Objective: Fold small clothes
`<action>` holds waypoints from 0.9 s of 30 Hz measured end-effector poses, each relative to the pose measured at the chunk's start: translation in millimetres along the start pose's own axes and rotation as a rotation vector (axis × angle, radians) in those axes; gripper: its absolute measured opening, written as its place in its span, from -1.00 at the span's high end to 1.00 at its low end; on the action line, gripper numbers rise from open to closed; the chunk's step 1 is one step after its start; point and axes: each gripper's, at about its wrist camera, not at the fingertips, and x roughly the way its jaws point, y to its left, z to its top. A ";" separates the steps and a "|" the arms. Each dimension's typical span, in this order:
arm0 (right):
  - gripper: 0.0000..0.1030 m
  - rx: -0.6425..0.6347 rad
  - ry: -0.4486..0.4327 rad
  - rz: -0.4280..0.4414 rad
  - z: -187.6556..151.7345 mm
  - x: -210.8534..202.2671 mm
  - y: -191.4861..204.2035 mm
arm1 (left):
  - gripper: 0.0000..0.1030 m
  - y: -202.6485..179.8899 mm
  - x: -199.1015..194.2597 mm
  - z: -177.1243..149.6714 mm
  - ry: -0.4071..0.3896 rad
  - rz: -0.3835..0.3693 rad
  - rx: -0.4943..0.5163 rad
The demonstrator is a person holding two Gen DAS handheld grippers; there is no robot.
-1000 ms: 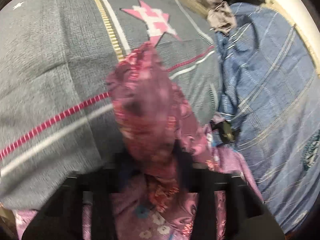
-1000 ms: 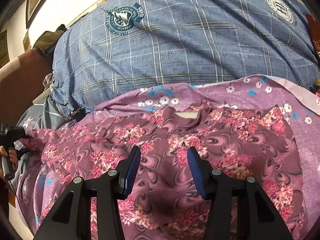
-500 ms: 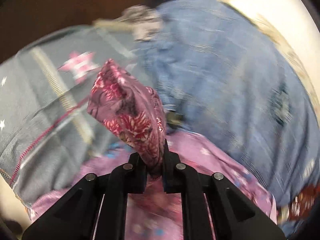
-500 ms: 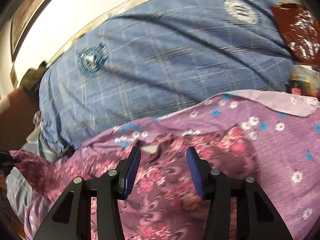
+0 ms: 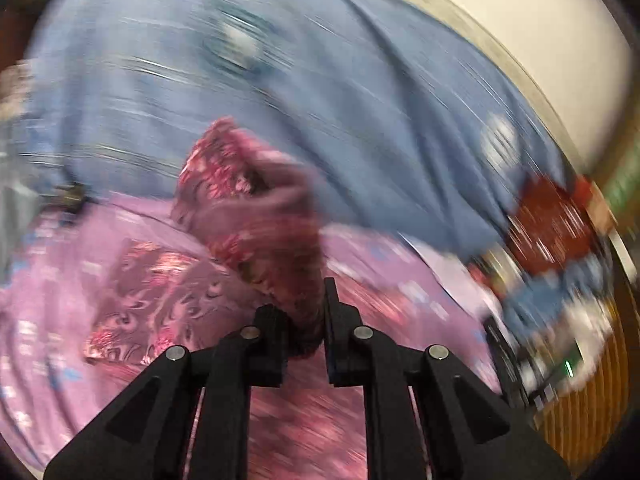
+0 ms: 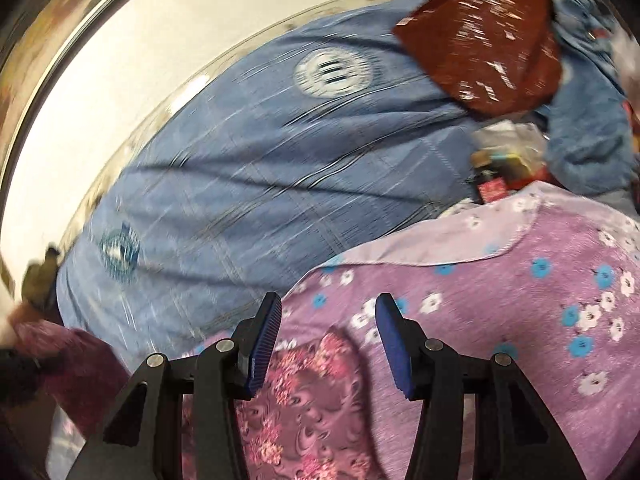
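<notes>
A maroon floral garment (image 5: 256,216) is pinched in my left gripper (image 5: 306,320), which is shut on its bunched edge and holds it lifted above the rest of the garment (image 5: 160,296). The left wrist view is blurred by motion. In the right wrist view the same maroon floral garment (image 6: 304,392) lies flat below my right gripper (image 6: 328,340), which is open and empty just above it. The lifted part shows at the left edge of that view (image 6: 76,364).
The garment lies on a purple sheet with blue and white flowers (image 6: 520,300). Behind it is a blue checked blanket (image 6: 280,160). A dark red patterned cloth (image 6: 488,36) and small clutter (image 6: 504,168) sit at the right.
My left gripper has swung right with the garment's edge, away from the grey striped cloth and over the purple sheet. My right gripper has moved right, toward the garment's right edge, still open.
</notes>
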 end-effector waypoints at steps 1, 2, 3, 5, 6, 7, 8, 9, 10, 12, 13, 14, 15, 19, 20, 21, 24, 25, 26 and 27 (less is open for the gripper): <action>0.00 0.016 0.002 0.004 2.1 -1.2 -4.7 | 0.70 -12.5 4.8 -3.7 0.045 -0.047 0.022; 0.00 0.030 0.004 0.008 3.7 -2.1 -8.9 | 0.62 -25.9 6.4 -8.0 0.085 -0.093 0.053; -0.02 0.047 0.012 0.020 5.5 -2.3 -12.9 | 0.42 -32.8 3.6 -9.4 0.093 -0.109 0.078; -0.10 0.064 0.033 0.044 6.1 -1.9 -16.0 | 0.22 -34.2 -9.1 -7.4 0.054 -0.135 0.100; -0.13 0.074 0.046 0.064 5.5 -0.8 -16.1 | 0.08 -26.5 -21.7 -1.7 0.005 -0.140 0.093; -0.14 0.078 0.056 0.076 4.9 -0.7 -16.1 | -0.08 -21.6 -28.3 2.3 -0.026 -0.133 0.083; -0.14 0.080 0.068 0.087 3.3 0.1 -14.9 | -0.13 -9.3 -37.5 7.0 -0.062 -0.120 0.065; -0.14 0.081 0.083 0.101 1.4 2.8 -12.2 | -0.16 5.8 -46.7 12.0 -0.102 -0.093 0.043; -0.14 0.080 0.102 0.119 -1.4 6.0 -8.6 | -0.16 16.4 -51.0 14.0 -0.121 -0.061 0.031; -0.19 0.072 0.143 0.132 -7.3 11.2 -3.3 | -0.16 41.0 -51.0 15.6 -0.142 0.056 0.016; -0.19 0.059 0.182 0.130 -12.0 17.9 1.1 | -0.16 50.9 -49.7 13.6 -0.150 0.103 0.008; -0.19 0.045 0.209 0.126 -16.4 23.4 4.8 | -0.16 67.1 -44.5 9.6 -0.153 0.156 -0.001; -0.19 0.022 0.260 0.118 -22.5 32.6 9.6 | -0.16 76.4 -40.0 4.8 -0.145 0.182 -0.005; -0.15 -0.103 0.509 0.113 -51.7 62.5 23.8 | -0.16 136.7 -2.6 -21.4 -0.058 0.305 -0.057; -0.14 -0.130 0.554 0.103 -58.1 66.5 25.5 | -0.16 148.1 5.3 -28.3 -0.043 0.328 -0.073; -0.14 -0.158 0.596 0.094 -64.5 69.6 26.3 | -0.16 165.3 13.9 -36.2 -0.034 0.360 -0.098; -0.15 -0.214 0.686 0.095 -78.9 69.3 24.9 | -0.16 183.1 28.8 -54.4 -0.039 0.394 -0.150; -0.15 -0.240 0.712 0.104 -84.5 66.2 24.8 | -0.16 186.6 33.1 -56.7 -0.045 0.401 -0.153; -0.15 -0.251 0.719 0.105 -86.6 64.9 24.1 | -0.16 188.5 36.9 -59.7 -0.064 0.419 -0.146; -0.15 -0.267 0.725 0.106 -90.4 62.3 25.2 | -0.16 184.3 41.3 -63.7 -0.086 0.436 -0.134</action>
